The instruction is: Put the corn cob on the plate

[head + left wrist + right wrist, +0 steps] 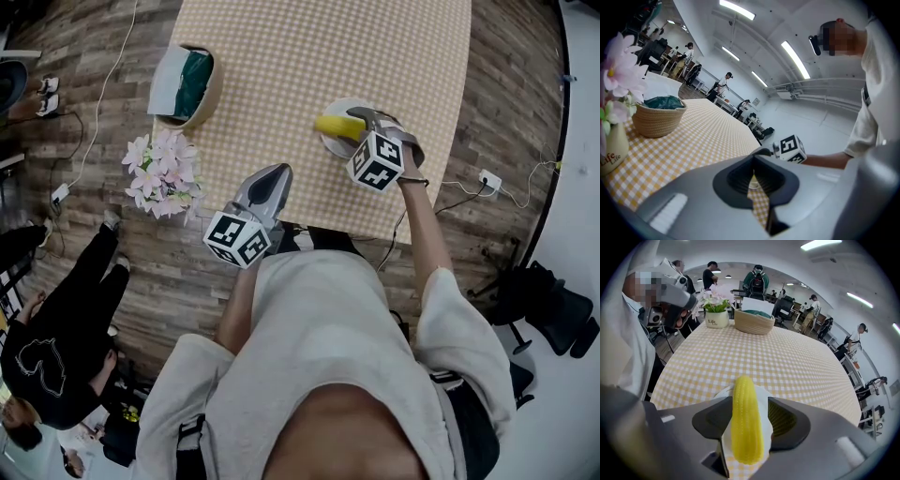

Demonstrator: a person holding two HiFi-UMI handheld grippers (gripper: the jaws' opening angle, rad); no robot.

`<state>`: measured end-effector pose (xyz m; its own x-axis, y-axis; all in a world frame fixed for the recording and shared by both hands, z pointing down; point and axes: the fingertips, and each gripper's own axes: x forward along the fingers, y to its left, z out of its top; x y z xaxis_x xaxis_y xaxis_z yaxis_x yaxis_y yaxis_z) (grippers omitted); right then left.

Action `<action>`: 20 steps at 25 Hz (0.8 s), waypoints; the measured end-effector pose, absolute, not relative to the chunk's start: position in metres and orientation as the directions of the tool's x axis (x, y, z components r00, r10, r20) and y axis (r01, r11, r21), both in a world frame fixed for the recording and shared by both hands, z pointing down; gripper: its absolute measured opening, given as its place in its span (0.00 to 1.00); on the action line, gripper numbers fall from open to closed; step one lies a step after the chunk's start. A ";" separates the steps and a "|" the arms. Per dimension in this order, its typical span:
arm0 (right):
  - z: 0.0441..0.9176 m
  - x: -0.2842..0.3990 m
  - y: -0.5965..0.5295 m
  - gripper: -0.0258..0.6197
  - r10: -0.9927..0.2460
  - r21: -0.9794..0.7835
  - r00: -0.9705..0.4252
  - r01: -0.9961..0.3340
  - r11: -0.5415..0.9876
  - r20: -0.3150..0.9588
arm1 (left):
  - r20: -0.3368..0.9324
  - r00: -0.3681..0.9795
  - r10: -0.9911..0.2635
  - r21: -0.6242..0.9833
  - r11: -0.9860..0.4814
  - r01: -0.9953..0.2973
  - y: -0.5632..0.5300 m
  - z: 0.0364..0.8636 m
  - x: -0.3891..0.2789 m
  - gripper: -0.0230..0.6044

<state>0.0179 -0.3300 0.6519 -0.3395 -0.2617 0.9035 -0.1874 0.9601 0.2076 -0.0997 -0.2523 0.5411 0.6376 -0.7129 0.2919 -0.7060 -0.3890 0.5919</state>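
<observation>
A yellow corn cob [336,125] [746,423] lies on a small white plate [330,145] [761,392] near the front edge of the checked table [309,56]. My right gripper [361,120] [750,397] points steeply down over the plate, its jaws on either side of the cob. White plate shows between the cob and the right pad, so the jaws stand open. My left gripper [279,172] [753,161] hovers at the table's front edge, left of the plate, shut and with nothing in it.
A woven basket [192,84] [754,320] with green and white cloth sits at the table's far left. A vase of pink flowers [161,173] [611,150] stands at the left corner. People [56,319] stand on the wood floor to the left; a power strip [487,178] lies to the right.
</observation>
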 end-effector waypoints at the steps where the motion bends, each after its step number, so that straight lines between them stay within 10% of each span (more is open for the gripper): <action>1: 0.646 0.017 -0.330 0.39 -0.273 0.215 -0.348 -0.195 0.957 0.897 | 0.291 0.639 -0.713 0.591 -0.391 -0.706 -0.252 0.540 -0.099 0.05; 9: 0.622 0.030 -0.329 0.05 -0.419 0.337 -0.357 -0.270 0.902 0.835 | 0.278 0.649 -0.708 0.575 -0.418 -0.703 -0.244 0.529 -0.083 0.05; 20: 0.625 0.051 -0.307 0.04 -0.436 0.337 -0.356 -0.308 0.890 0.826 | 0.271 0.652 -0.708 0.553 -0.440 -0.708 -0.230 0.522 -0.063 0.05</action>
